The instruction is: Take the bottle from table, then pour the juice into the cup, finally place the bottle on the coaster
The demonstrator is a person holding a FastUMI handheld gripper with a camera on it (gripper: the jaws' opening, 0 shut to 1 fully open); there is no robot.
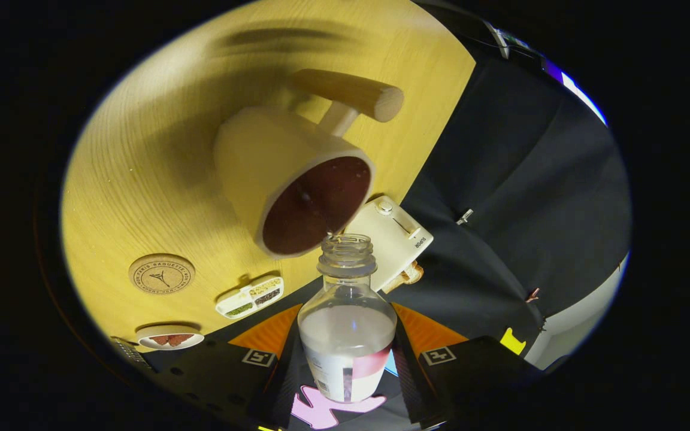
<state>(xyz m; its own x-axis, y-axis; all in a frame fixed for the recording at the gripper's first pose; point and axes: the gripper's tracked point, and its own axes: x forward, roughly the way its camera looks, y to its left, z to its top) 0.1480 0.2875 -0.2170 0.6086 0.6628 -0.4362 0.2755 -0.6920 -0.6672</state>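
My gripper (346,362) is shut on a clear uncapped bottle (347,323), both fingers pressing its sides. White juice fills the lower part of the bottle. The view is rolled over, so the bottle is tilted and its open mouth sits right at the rim of a cream cup (297,179) with a dark inside and a wooden handle. The cup stands on the pale wooden table (135,179). A round cork coaster (161,273) lies on the table beside the cup, apart from it.
A white device with a knob (390,236) lies by the table edge just beyond the bottle mouth. A small white tray of seeds (250,296) and a small dish with a red pattern (169,337) sit near the coaster.
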